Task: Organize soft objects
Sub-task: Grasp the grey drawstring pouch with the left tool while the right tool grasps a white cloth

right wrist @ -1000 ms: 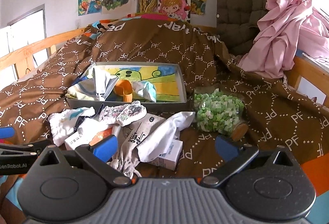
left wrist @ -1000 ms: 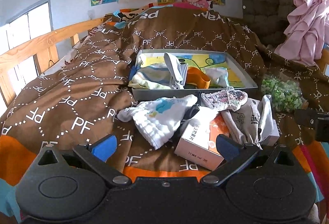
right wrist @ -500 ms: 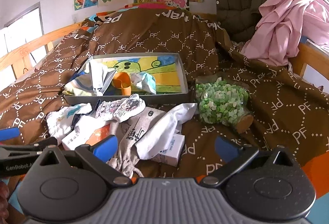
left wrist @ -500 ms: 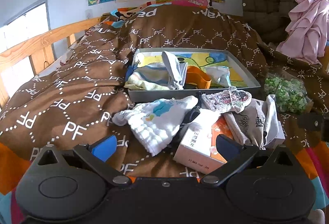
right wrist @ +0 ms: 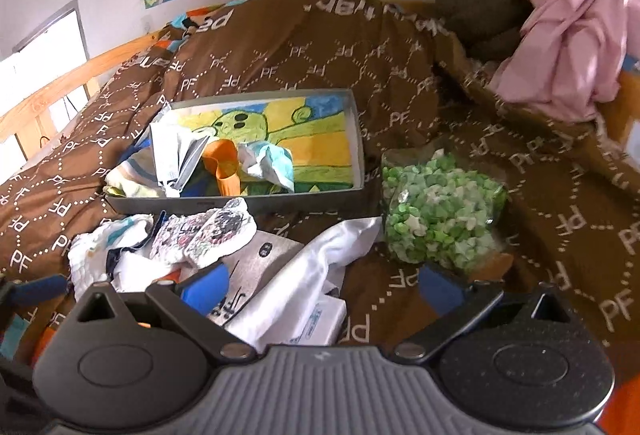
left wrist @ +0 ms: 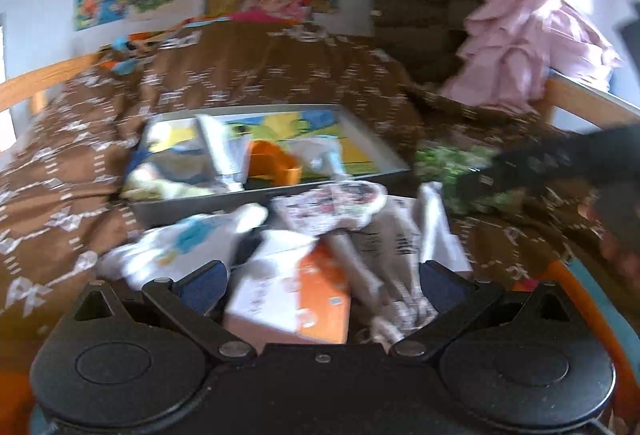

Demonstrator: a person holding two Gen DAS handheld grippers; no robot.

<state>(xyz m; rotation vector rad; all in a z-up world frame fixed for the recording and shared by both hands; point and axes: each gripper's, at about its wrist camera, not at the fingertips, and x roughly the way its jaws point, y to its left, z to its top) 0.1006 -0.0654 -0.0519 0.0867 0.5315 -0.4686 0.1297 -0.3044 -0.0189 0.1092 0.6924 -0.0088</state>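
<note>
The grey tray sits on the brown bedspread and serves as the reference. Its near wall is crowded: the patterned sock lies against it, with a white cloth with a blue patch near the tray's front left corner, and a grey printed sock and white garment in front of it, draped over a small white box. Off the tray's right end rests a bag of green pieces; open bedspread lies beyond the bag and left of the tray. Inside the tray, the left half holds folded cloths, an orange band and a crumpled blue-white cloth; the right half is bare. The right gripper hovers in front of the tray with jaws spread, empty. The left gripper, jaws likewise spread and empty, has advanced toward the pile since half a second ago, now straddling the orange and white carton; its view is motion-blurred. Only the left view shows that carton fully and the right gripper's dark body crossing over the bag; only the right view shows the tray's contents sharply.
</note>
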